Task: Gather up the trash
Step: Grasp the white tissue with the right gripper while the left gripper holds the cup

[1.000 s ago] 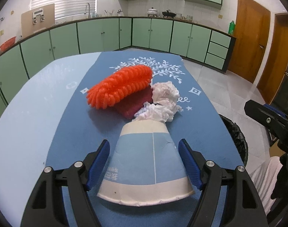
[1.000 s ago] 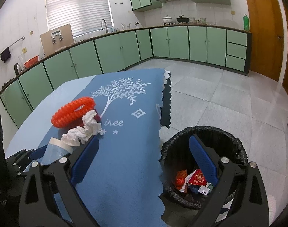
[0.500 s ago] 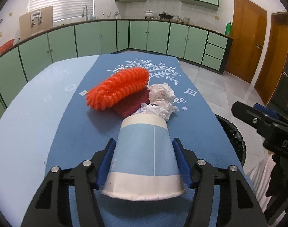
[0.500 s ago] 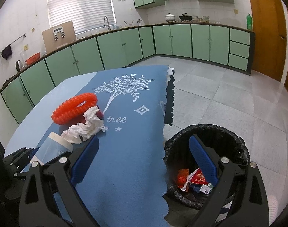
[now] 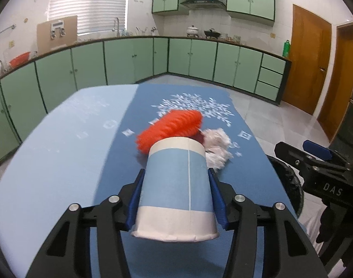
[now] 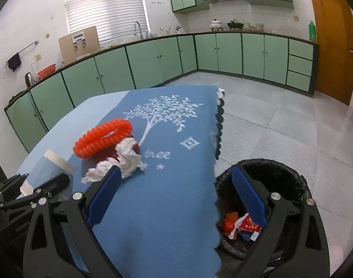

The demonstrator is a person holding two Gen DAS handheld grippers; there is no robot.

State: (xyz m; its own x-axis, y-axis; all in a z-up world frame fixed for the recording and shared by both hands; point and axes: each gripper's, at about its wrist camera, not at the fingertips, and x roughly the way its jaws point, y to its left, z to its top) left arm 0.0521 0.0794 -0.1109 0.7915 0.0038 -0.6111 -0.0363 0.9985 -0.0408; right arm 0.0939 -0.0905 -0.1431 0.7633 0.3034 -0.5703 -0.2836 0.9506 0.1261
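Note:
A blue-and-white paper cup (image 5: 176, 185) lies on its side between the blue pads of my left gripper (image 5: 176, 173), rim toward the camera and raised off the cloth. The jaws are closing and both pads press its sides. Beyond it on the blue tablecloth (image 5: 130, 162) lie an orange ribbed foam ring (image 5: 169, 127) and crumpled white tissue (image 5: 217, 148). The right wrist view shows the same ring (image 6: 102, 136), tissue (image 6: 123, 162) and cup (image 6: 53, 164). My right gripper (image 6: 175, 171) hangs open and empty over the table's edge, beside a black-lined trash bin (image 6: 280, 171).
The bin on the floor to the right of the table holds red and white wrappers (image 6: 241, 227). Something dark red (image 6: 136, 148) lies under the foam ring. Green cabinets (image 6: 153, 62) line the walls, and grey floor tiles (image 6: 269, 120) stretch beyond the table.
My left jaws have closed in from wide apart onto the cup's sides. The cup has come up off the cloth. The right gripper stays open and has shifted slightly.

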